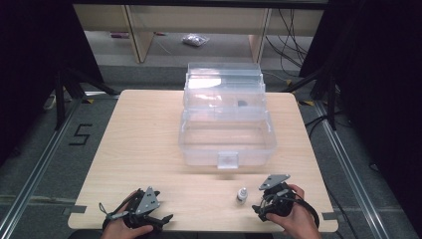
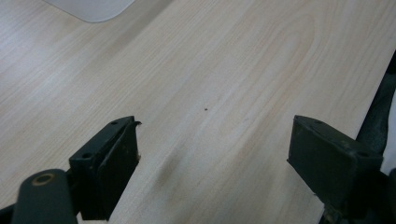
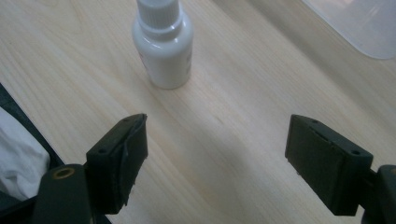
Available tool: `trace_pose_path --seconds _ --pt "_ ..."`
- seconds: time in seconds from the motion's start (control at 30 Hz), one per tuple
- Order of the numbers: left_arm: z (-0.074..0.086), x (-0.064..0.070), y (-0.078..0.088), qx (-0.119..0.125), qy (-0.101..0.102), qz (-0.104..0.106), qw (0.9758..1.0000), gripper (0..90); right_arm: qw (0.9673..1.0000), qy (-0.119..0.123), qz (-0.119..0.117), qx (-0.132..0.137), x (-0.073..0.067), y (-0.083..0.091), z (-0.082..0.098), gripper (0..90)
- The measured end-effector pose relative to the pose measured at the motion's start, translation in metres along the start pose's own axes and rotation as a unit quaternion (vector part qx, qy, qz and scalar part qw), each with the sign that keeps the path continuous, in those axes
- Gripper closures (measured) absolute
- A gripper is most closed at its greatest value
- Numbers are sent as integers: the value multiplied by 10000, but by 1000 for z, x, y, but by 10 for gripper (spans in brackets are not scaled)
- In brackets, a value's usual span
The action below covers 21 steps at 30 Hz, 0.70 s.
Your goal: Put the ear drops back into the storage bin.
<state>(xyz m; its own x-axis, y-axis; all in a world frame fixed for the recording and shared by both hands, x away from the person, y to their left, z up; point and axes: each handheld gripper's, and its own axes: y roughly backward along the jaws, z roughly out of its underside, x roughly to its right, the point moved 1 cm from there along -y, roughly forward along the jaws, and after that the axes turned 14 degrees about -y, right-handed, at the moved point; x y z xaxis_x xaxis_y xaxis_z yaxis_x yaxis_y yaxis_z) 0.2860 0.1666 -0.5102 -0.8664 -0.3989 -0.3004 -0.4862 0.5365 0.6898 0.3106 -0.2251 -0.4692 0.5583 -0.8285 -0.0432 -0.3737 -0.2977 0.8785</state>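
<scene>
A small white bottle (image 1: 242, 195) stands upright on the wooden table (image 1: 144, 144) near its front edge. In the right gripper view the bottle (image 3: 163, 46) stands ahead of and a little left of my right gripper (image 3: 215, 154), whose jaws are open with nothing between them. From the high view the right gripper (image 1: 259, 208) lies just right of the bottle, apart from it. My left gripper (image 1: 161, 219) rests at the front left of the table. Its jaws are open over bare wood (image 2: 212, 154).
A clear plastic box (image 1: 226, 149) with its lid raised stands at the middle back of the table, a small dark item inside. One corner of it shows in the left gripper view (image 2: 93, 7) and in the right gripper view (image 3: 364, 23).
</scene>
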Motion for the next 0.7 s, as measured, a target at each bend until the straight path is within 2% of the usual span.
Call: trace_pose_path --seconds 0.17,0.3,0.5,0.7 --pt "0 0 0 11 -3 0 10000 156 9998 166 -13 -53 -5 -3 -5 236" --pt "0 0 0 0 -1 13 10000 155 9998 167 -34 -112 -8 -5 -9 243" --pt "0 0 0 15 -3 23 10000 155 9991 363 -65 -190 -12 -9 -16 249" --pt "0 0 0 14 -3 1 10000 155 9986 393 -113 -331 -18 -14 -24 257"
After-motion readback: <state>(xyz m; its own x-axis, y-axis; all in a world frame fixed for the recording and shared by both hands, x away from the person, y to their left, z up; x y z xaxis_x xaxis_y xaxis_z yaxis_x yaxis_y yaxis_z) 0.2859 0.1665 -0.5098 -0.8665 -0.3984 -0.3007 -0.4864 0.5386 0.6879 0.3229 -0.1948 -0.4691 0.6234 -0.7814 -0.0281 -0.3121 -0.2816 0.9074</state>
